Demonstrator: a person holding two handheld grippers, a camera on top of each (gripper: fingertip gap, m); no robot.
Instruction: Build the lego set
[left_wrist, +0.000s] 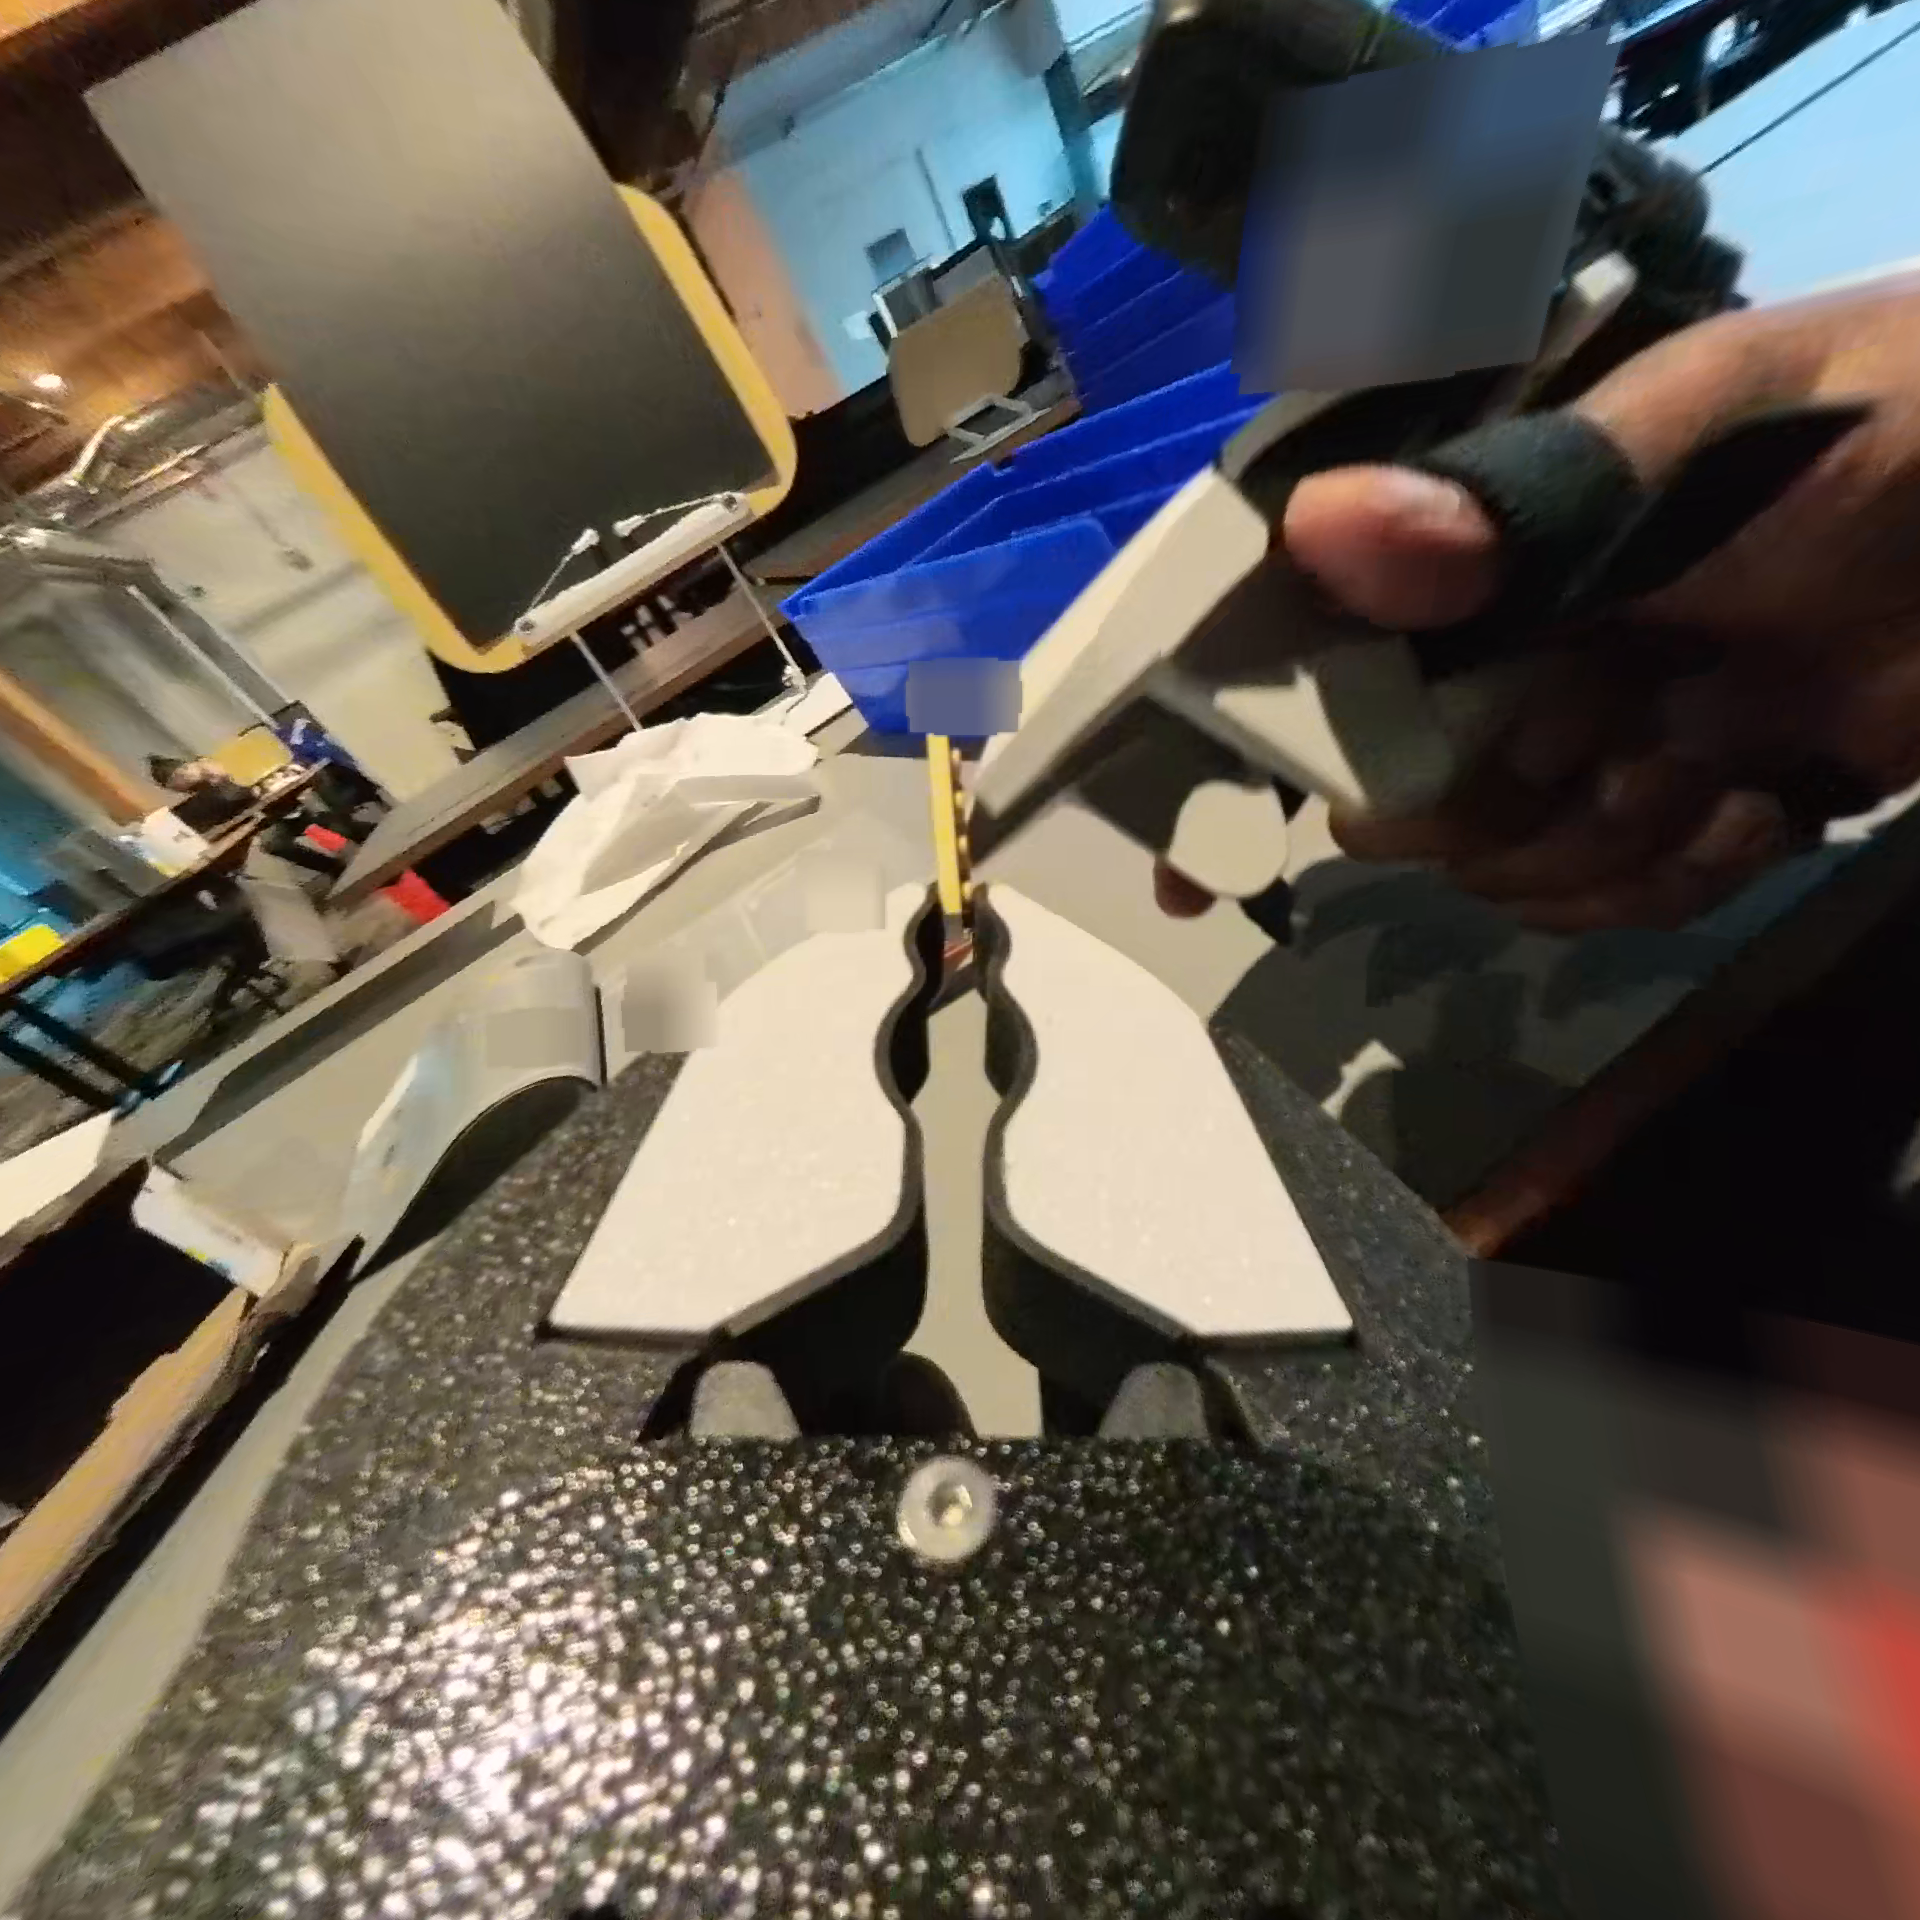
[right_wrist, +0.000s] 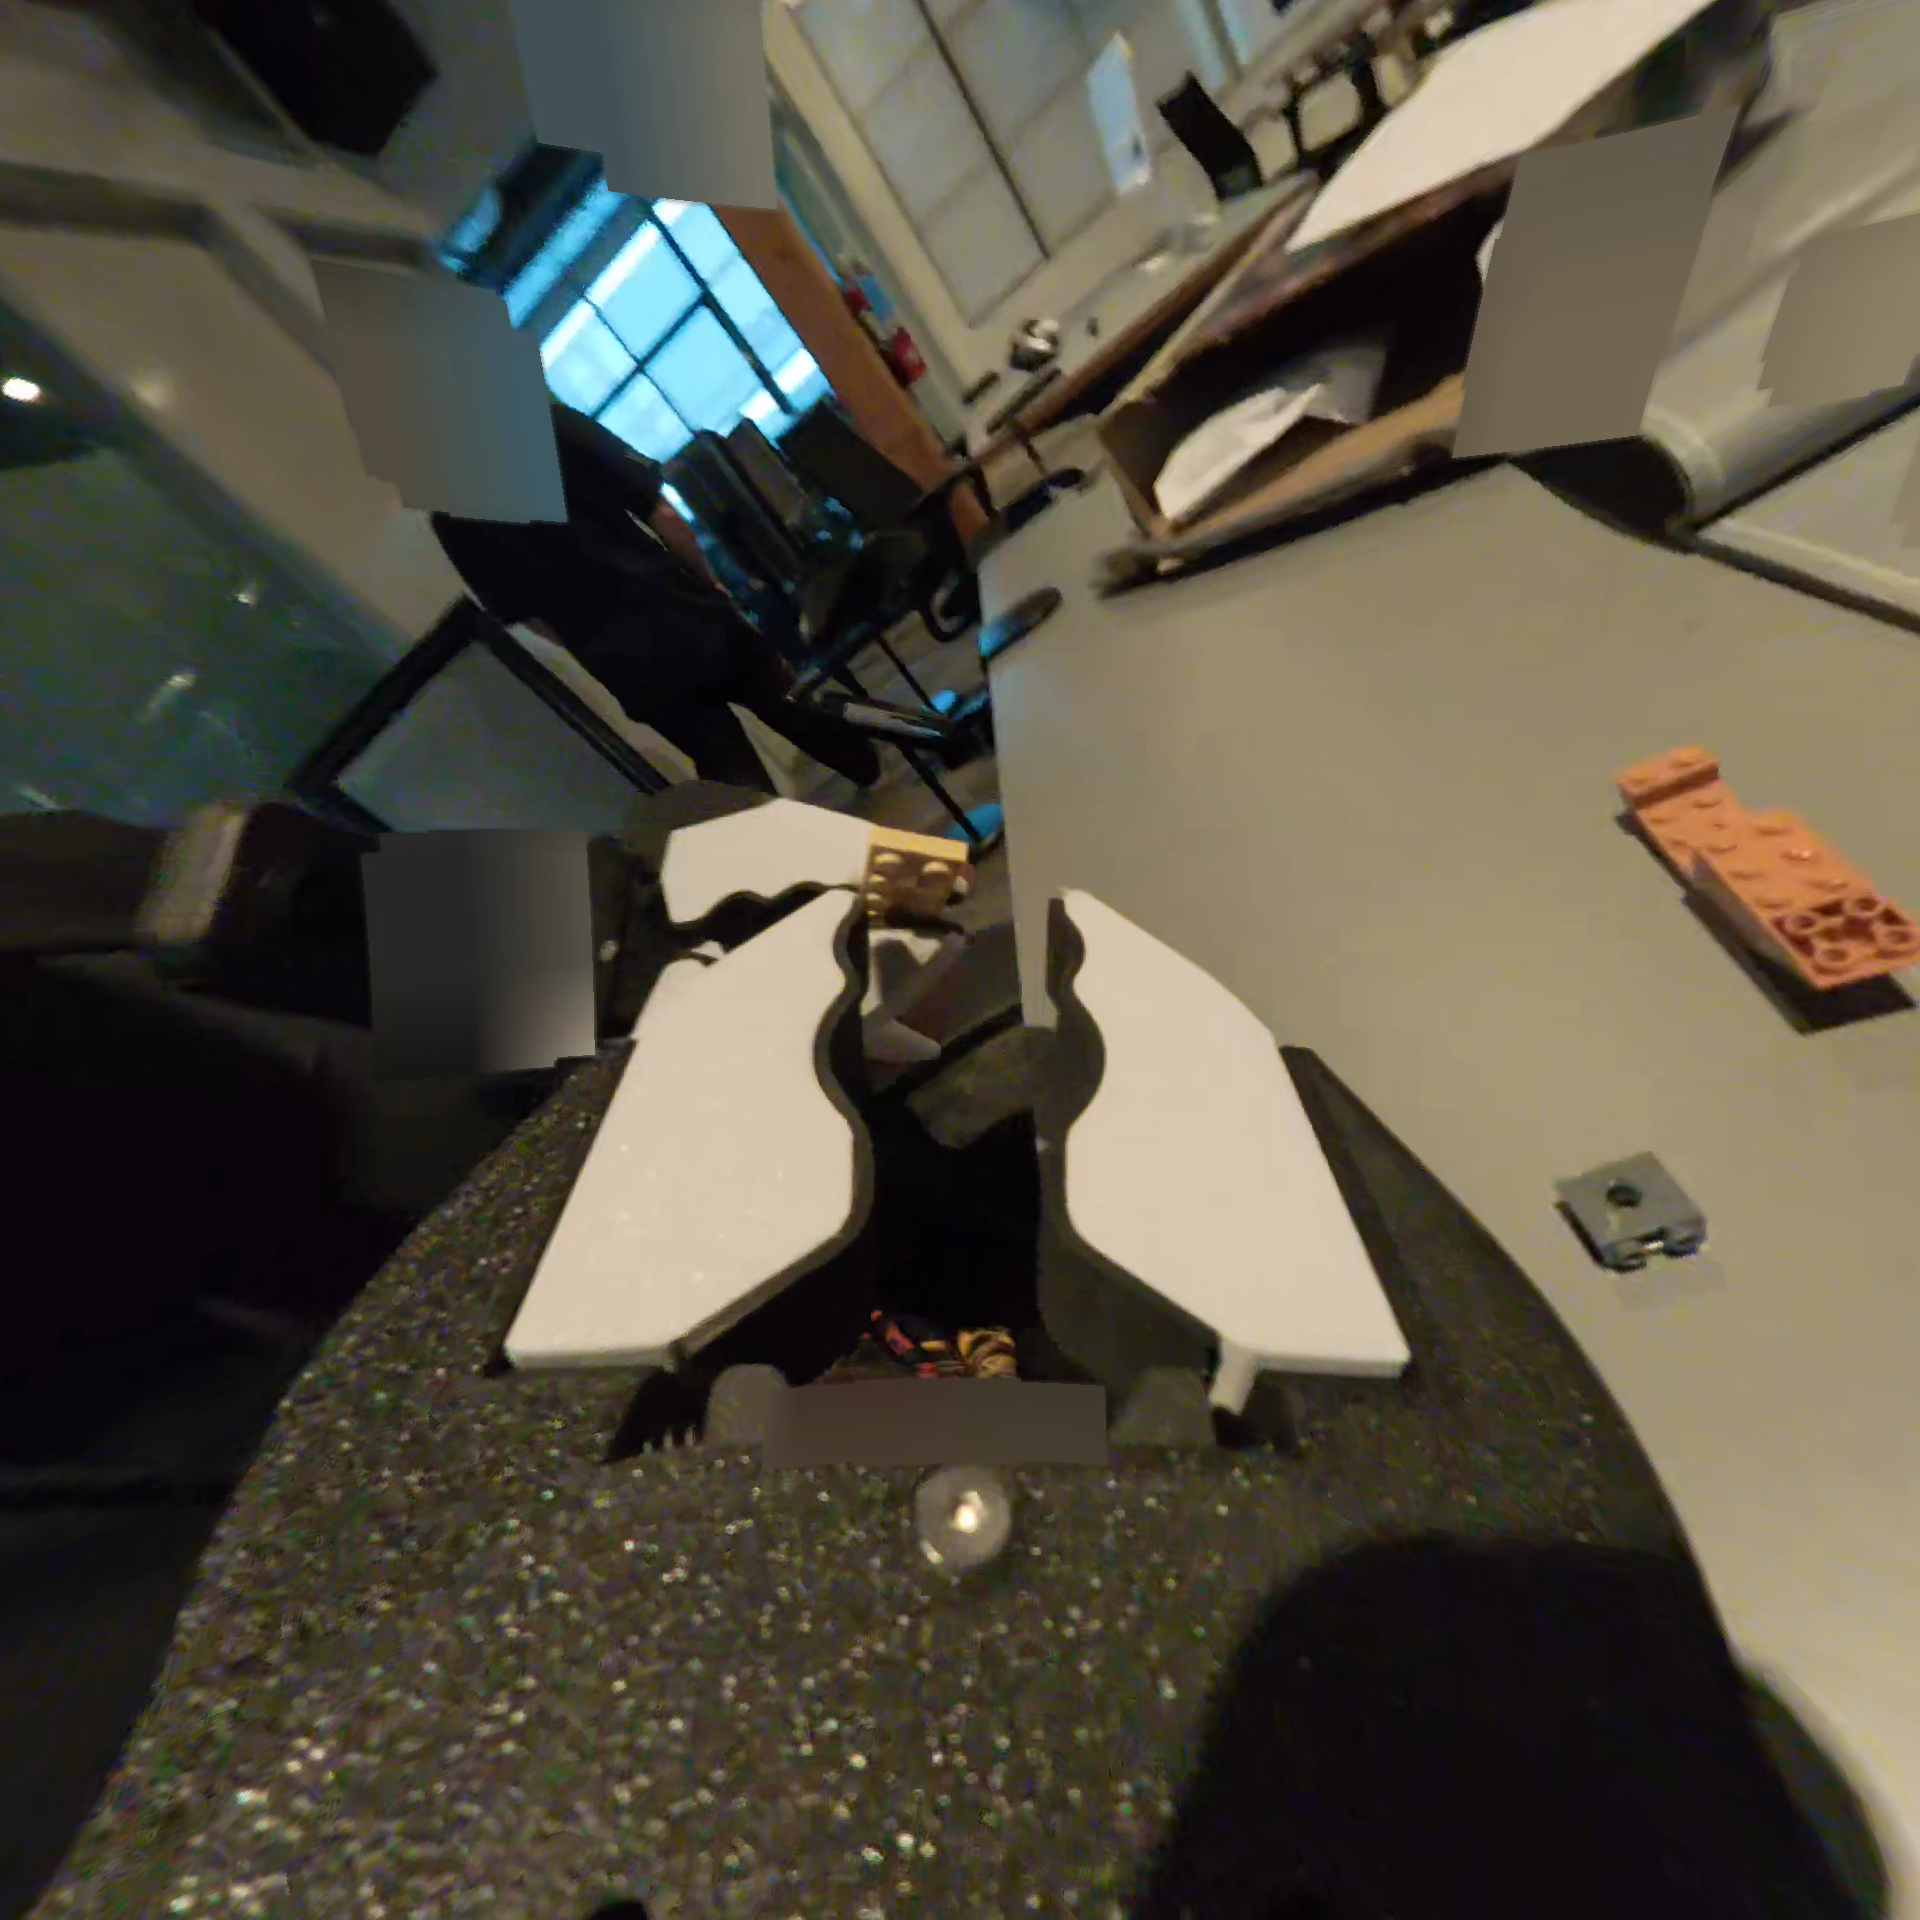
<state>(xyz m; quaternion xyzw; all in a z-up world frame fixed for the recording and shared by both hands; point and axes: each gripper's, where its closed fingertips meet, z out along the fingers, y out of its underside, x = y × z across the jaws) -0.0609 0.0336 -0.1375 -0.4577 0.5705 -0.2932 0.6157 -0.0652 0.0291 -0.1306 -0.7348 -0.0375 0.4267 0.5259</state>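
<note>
My left gripper (left_wrist: 954, 914) is shut on a thin tan Lego plate (left_wrist: 945, 821), which stands edge-on and sticks up past the fingertips. A finger (left_wrist: 1081, 675) of my right gripper, held by a hand, reaches in from the right, its tip against the plate. In the right wrist view my right gripper (right_wrist: 956, 925) is open, just under the tan plate (right_wrist: 914, 871) held by the left gripper (right_wrist: 831, 891). An orange-brown Lego assembly (right_wrist: 1766, 883) and a small grey Lego piece (right_wrist: 1631, 1216) lie on the grey table (right_wrist: 1351, 831) to the right.
Blue bins (left_wrist: 987, 551) stand behind the work spot, next to a yellow-cased tablet on a stand (left_wrist: 447, 312). Crumpled white paper (left_wrist: 665, 810) and an open booklet (left_wrist: 499, 1049) lie on the left. A cardboard box (right_wrist: 1278, 447) sits at the table's far end.
</note>
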